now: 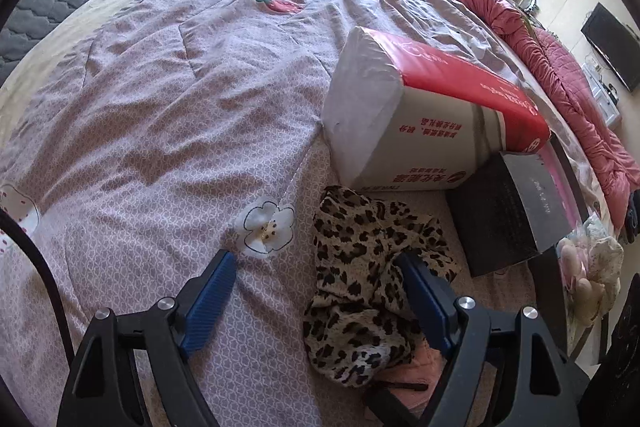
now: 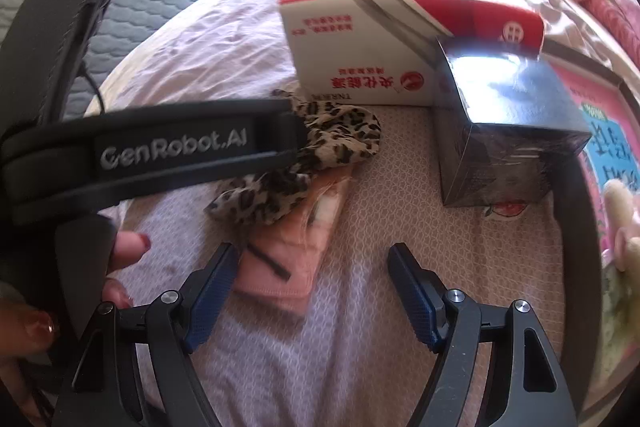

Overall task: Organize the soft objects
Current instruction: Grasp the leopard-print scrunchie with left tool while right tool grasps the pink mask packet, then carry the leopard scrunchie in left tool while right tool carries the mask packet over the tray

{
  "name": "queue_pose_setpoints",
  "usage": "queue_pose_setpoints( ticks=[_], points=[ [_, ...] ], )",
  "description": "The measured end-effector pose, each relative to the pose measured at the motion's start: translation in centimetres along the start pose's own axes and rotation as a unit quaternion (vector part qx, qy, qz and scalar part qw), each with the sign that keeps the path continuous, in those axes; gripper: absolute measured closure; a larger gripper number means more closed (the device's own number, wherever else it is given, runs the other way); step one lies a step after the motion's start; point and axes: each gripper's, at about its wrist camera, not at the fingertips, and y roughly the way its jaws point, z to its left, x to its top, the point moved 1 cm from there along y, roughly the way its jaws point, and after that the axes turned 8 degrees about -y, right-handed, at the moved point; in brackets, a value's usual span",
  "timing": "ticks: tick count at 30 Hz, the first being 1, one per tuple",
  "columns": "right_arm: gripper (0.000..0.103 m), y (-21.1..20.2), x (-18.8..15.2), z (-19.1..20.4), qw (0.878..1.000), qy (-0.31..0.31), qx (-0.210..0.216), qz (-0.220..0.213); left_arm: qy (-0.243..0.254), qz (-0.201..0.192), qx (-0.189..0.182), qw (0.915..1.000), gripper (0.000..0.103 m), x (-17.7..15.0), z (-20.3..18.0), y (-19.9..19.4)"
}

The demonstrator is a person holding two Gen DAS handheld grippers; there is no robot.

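I'm seeing one leopard cloth, one pink cloth, two boxes. Both claws, left and right, are hanging apart, gripping nothing; bed's left side's lying open.

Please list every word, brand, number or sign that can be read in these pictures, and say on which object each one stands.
"GenRobot.AI": on the black strap across the right wrist view.
Red Chinese characters, seen upside down, beside a round red logo: on the red and white package; I cannot read them with certainty.
Large blue characters on the pink poster: cut off.
Small print on the black box: too small.
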Motion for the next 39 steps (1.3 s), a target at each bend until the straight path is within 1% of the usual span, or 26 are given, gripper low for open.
queue_pose_setpoints(
  ticks=[1,3,5,6,7,9,10,11,13,16,18,20,24,26,27,28,29,30,31,35,39],
  points=[
    [0.021,0.2,0.1,-0.2,1.0,0.007,-0.001,-0.004,0.003,0.003,-0.002,1.0,0.025,0.1,0.1,0.1],
    [0.021,0.5,0.2,-0.2,1.0,0.009,-0.007,-0.003,0.002,0.011,-0.014,0.9998,0.029,0.4,0.6,0.1],
    [0.021,0.7,0.4,0.2,1.0,-0.002,-0.018,-0.003,-0.004,0.007,-0.024,0.9997,0.039,0.7,1.2,-0.1],
    [0.02,0.8,0.5,0.5,1.0,-0.007,-0.023,-0.002,-0.01,0.006,-0.03,0.9995,0.048,0.8,1.5,-0.1],
    [0.02,1.0,0.6,0.7,1.0,-0.013,-0.028,-0.003,-0.016,0.007,-0.035,0.9992,0.054,0.9,1.8,0.0],
    [0.02,1.5,0.9,1.2,0.999,-0.025,-0.043,0.0,-0.023,0.009,-0.044,0.9987,0.058,0.9,2.1,0.1],
    [0.02,1.7,1.1,1.5,0.998,-0.032,-0.054,0.0,-0.023,0.009,-0.049,0.9985,0.064,0.9,2.1,0.2],
    [0.02,1.9,1.1,1.7,0.997,-0.039,-0.063,-0.001,-0.023,0.01,-0.053,0.9983,0.067,0.9,2.0,0.2],
    [0.019,2.3,1.5,2.0,0.996,-0.053,-0.078,-0.003,-0.024,0.016,-0.075,0.9968,0.085,0.9,1.8,0.3],
    [0.018,3.0,1.6,2.0,0.996,-0.049,-0.077,-0.005,-0.025,0.015,-0.085,0.996,0.087,0.6,2.0,0.5],
    [0.016,3.2,1.6,2.1,0.996,-0.044,-0.078,-0.002,-0.037,0.016,-0.097,0.9944,0.088,0.7,2.3,0.5],
    [0.014,3.2,1.4,2.0,0.997,-0.031,-0.077,-0.008,-0.05,0.015,-0.112,0.9924,0.09,0.7,2.7,0.5],
    [0.014,3.3,1.6,2.0,0.997,-0.035,-0.071,-0.006,-0.055,0.012,-0.118,0.9914,0.09,0.7,2.6,0.4],
    [0.016,3.0,1.8,1.6,0.997,-0.032,-0.064,-0.009,-0.062,0.006,-0.12,0.9908,0.09,0.7,2.7,0.2],
    [0.024,2.6,1.9,1.4,0.997,-0.03,-0.066,-0.017,-0.063,0.006,-0.122,0.9905,0.09,0.7,2.8,0.2],
    [0.034,2.1,2.0,1.0,0.997,-0.025,-0.065,-0.028,-0.064,0.005,-0.12,0.9907,0.09,0.6,2.8,0.2],
    [0.04,1.7,2.0,0.5,0.998,-0.015,-0.059,-0.035,-0.064,0.004,-0.121,0.9906,0.09,0.6,2.9,0.1],
    [0.054,1.4,2.0,-0.2,0.998,-0.005,-0.055,-0.04,-0.065,0.005,-0.121,0.9904,0.09,0.5,3.0,0.1],
    [0.058,1.2,2.1,-0.7,0.998,0.002,-0.053,-0.042,-0.068,0.004,-0.122,0.9902,0.09,0.5,3.0,0.1],
    [0.059,0.4,1.8,-2.3,0.999,0.025,-0.021,-0.036,-0.071,0.002,-0.126,0.9895,0.09,0.3,3.1,-0.2],
    [0.059,-2.4,2.2,-2.1,0.998,0.002,-0.018,-0.065,-0.064,-0.007,-0.126,0.9899,0.091,-0.2,3.0,-1.3]
  ],
)
